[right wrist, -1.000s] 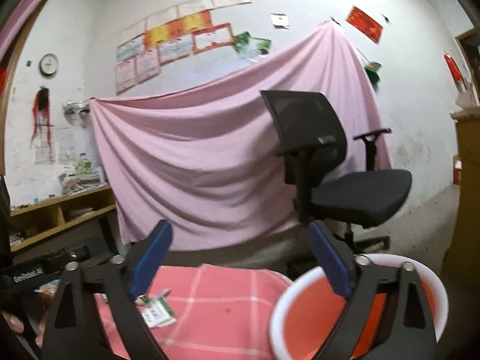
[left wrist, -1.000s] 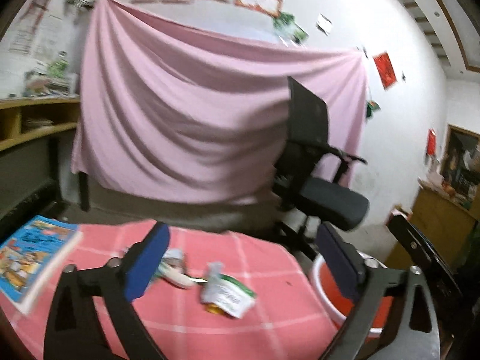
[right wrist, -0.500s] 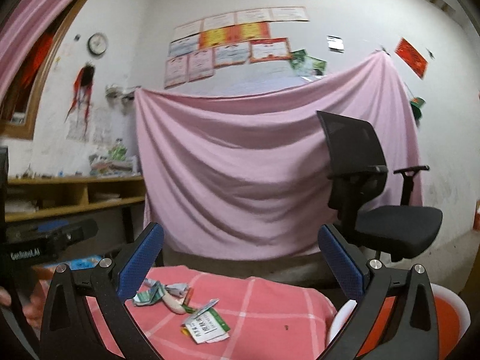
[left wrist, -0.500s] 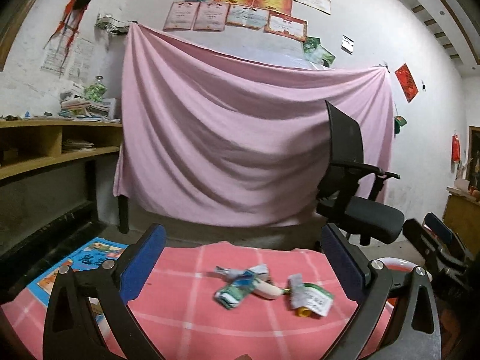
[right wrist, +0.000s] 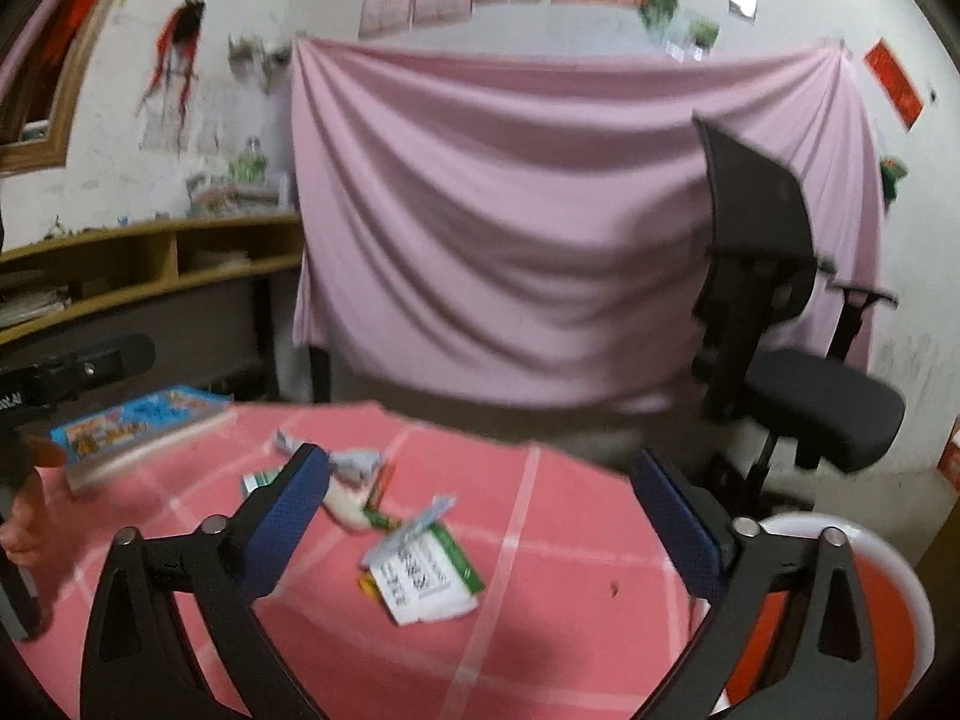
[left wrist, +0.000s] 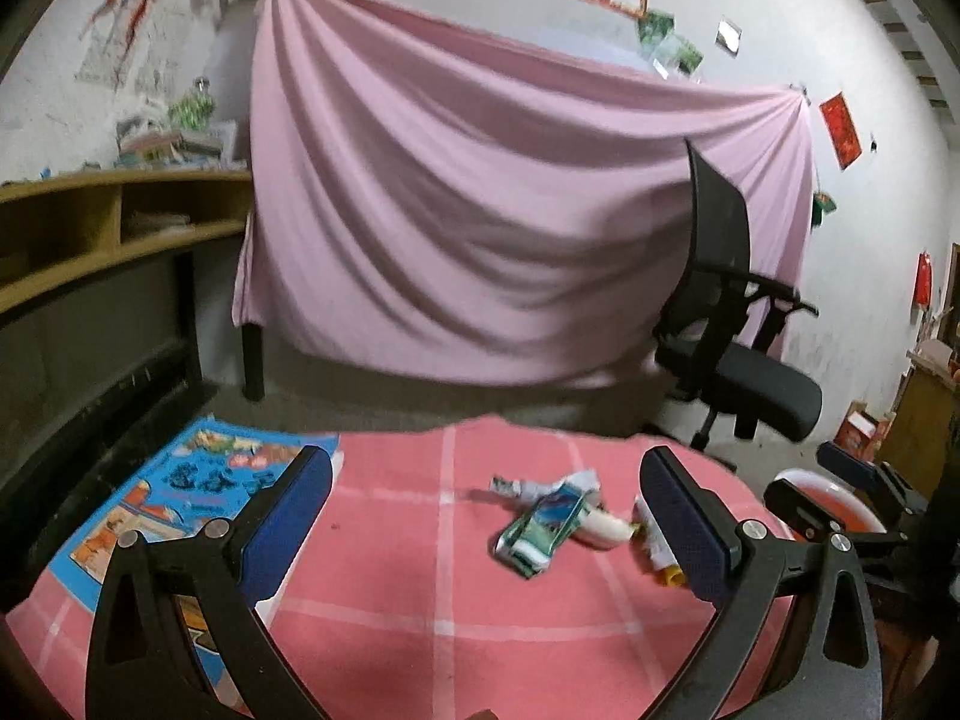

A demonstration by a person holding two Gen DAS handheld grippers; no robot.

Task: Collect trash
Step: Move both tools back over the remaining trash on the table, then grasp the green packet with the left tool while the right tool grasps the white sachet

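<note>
Trash lies on a table with a pink checked cloth. In the left wrist view a green-blue wrapper, a crumpled paper and a white wrapper with a yellow end lie mid-table. In the right wrist view a white-green wrapper, a cream-coloured piece and crumpled paper show. An orange bin with a white rim stands at the table's right edge; it also shows in the left wrist view. My left gripper is open and empty above the table. My right gripper is open and empty.
A colourful book lies at the table's left side, also in the right wrist view. A black office chair stands behind the table on the right. A pink sheet hangs on the back wall. Wooden shelves stand at the left.
Both grippers have tilted down and nearer to the table, so the trash sits larger and closer. The right gripper has shifted left, with the bin now at its lower right. Both stay open.
</note>
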